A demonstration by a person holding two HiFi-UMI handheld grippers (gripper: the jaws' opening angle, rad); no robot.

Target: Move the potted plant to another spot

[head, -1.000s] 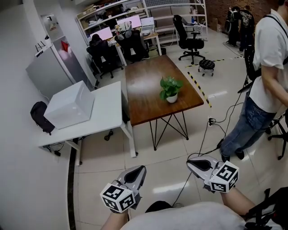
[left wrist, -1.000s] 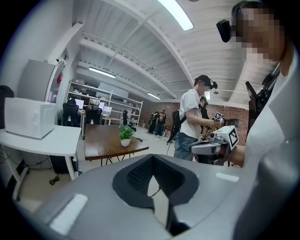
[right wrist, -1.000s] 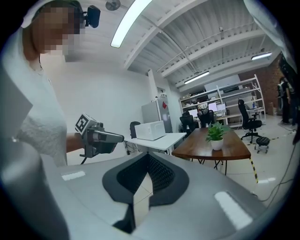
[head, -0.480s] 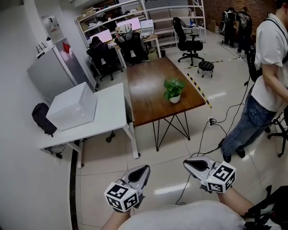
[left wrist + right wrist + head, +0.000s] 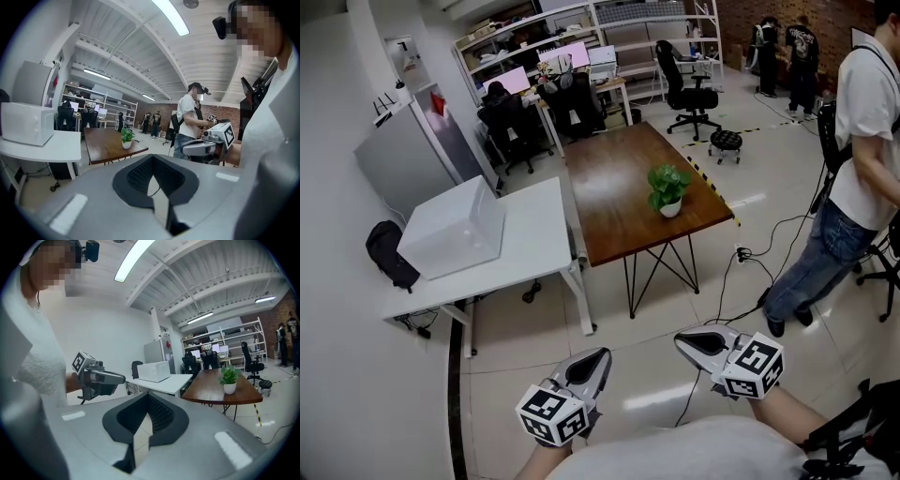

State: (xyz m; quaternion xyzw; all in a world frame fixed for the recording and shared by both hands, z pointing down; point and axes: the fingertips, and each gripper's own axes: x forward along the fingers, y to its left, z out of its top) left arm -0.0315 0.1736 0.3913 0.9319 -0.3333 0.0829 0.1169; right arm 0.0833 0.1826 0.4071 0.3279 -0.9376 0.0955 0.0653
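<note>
The potted plant (image 5: 667, 187), green leaves in a small white pot, stands near the right edge of the brown wooden table (image 5: 609, 202). It also shows far off in the left gripper view (image 5: 126, 137) and the right gripper view (image 5: 229, 378). Both grippers are held low over the tiled floor, well short of the table and pointing toward it. My left gripper (image 5: 598, 356) is shut with nothing in it. My right gripper (image 5: 680, 339) is shut and empty too. Each gripper shows in the other's view, the right one (image 5: 206, 146) and the left one (image 5: 101, 378).
A white table (image 5: 534, 234) with a white box (image 5: 455, 225) adjoins the brown table's left side. A person (image 5: 853, 178) stands at the right, with cables (image 5: 741, 281) on the floor nearby. A black bag (image 5: 389, 255) hangs at far left. Office chairs and desks stand behind.
Both grippers and my viewpoint have drifted forward toward the tables. The plant stays where it was on the brown table. Both jaws stay shut.
</note>
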